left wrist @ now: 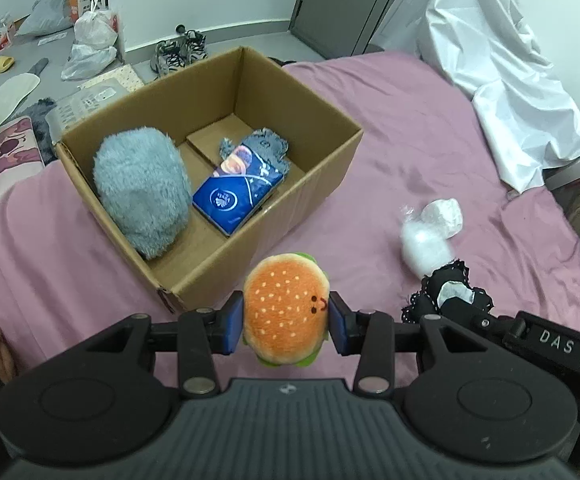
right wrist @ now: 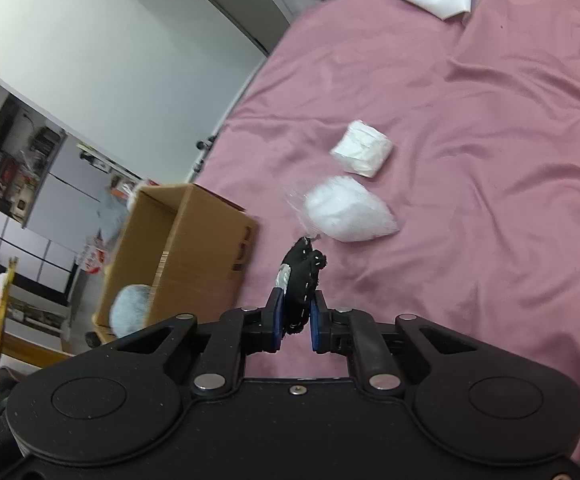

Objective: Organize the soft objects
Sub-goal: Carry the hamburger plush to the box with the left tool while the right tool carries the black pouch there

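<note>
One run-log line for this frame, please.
left gripper: shut on burger plush | right gripper: shut on black lace cloth | box: grey plush, blue pack | bed: two white items

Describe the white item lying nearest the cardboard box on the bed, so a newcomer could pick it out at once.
Start at the open cardboard box on the pink bedsheet. Two white things lie on the sheet beside it. It is the one closer to the box, a rounded fluffy lump in a clear plastic bag; its neighbour, the folded white packet, is squarer, flatter and lies farther off.
</note>
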Tool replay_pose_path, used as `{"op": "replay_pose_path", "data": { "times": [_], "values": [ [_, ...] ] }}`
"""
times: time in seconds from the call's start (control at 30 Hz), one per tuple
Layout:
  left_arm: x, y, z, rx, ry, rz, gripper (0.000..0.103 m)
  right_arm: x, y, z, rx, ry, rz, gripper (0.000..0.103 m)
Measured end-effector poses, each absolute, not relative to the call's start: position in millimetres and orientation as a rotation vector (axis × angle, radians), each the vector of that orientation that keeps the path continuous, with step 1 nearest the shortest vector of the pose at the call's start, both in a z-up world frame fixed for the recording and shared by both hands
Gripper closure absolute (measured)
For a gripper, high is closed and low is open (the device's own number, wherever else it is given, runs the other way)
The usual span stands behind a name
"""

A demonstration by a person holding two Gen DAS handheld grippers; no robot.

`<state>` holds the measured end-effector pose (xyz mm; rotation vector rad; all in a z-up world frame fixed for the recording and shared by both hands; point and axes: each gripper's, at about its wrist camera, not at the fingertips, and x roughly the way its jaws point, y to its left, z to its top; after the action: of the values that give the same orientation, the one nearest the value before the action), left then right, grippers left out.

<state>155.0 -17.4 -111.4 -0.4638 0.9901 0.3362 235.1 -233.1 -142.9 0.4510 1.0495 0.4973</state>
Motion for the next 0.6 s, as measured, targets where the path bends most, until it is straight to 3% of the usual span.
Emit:
{"op": "replay_pose_path", "data": {
  "times": [0.6],
  "values": [
    [123.5, 11.2, -84.6, -0.501, 0.921, 0.323, 0.061, 181.3, -237.1, -118.3, 0.494, 0.927, 0.488, 0.09]
  ]
}}
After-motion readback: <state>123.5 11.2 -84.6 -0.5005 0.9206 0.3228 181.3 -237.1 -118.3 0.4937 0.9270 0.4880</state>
